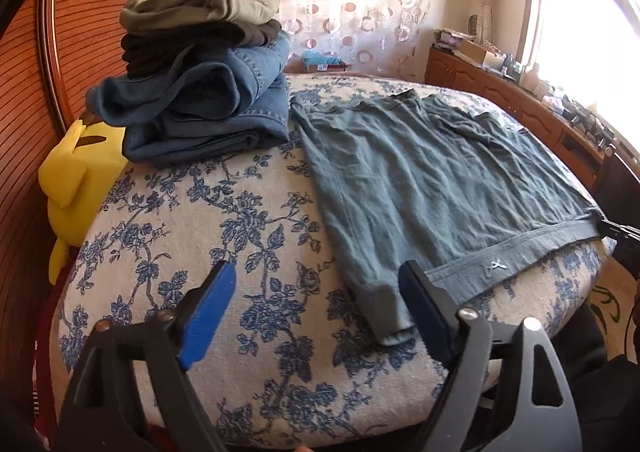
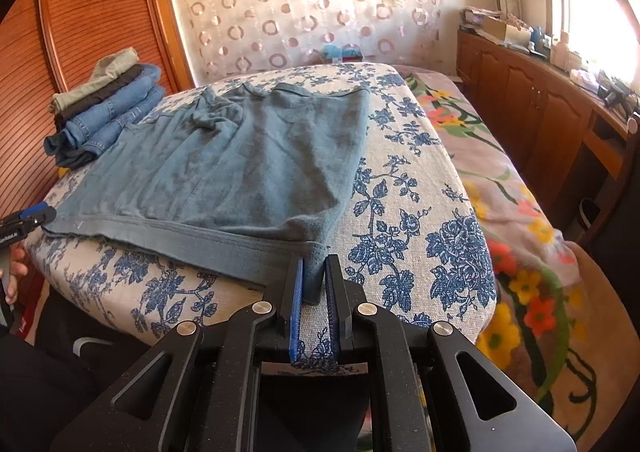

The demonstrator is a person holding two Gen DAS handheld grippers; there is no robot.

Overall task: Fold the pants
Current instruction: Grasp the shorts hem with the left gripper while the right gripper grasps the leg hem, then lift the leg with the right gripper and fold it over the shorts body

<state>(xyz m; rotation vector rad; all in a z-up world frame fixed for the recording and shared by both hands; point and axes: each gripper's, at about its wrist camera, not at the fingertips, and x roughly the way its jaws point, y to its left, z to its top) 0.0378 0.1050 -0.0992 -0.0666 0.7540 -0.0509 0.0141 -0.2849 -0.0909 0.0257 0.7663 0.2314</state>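
Note:
Grey-blue pants [image 1: 432, 179] [image 2: 240, 163] lie spread flat on a pad with a blue-flower cover [image 1: 240, 232] [image 2: 420, 191], their waistband along the near edge. My left gripper [image 1: 316, 292] is open wide over the cover. The near left corner of the pants lies just inside its right finger [image 1: 420, 308], and neither pad presses on it. My right gripper [image 2: 314, 264] is shut on the near right corner of the waistband, with a fold of cloth pinched between its blue pads. Each gripper shows at the edge of the other view: the right gripper [image 1: 616, 230] and the left gripper [image 2: 36, 215].
A stack of folded jeans and trousers [image 1: 200, 83] [image 2: 108, 107] sits at the pad's far left corner. A yellow plush toy [image 1: 80, 171] lies beside a slatted wooden door. A flowered bedspread [image 2: 520, 211] and a wooden cabinet [image 2: 540, 111] under the window are on the right.

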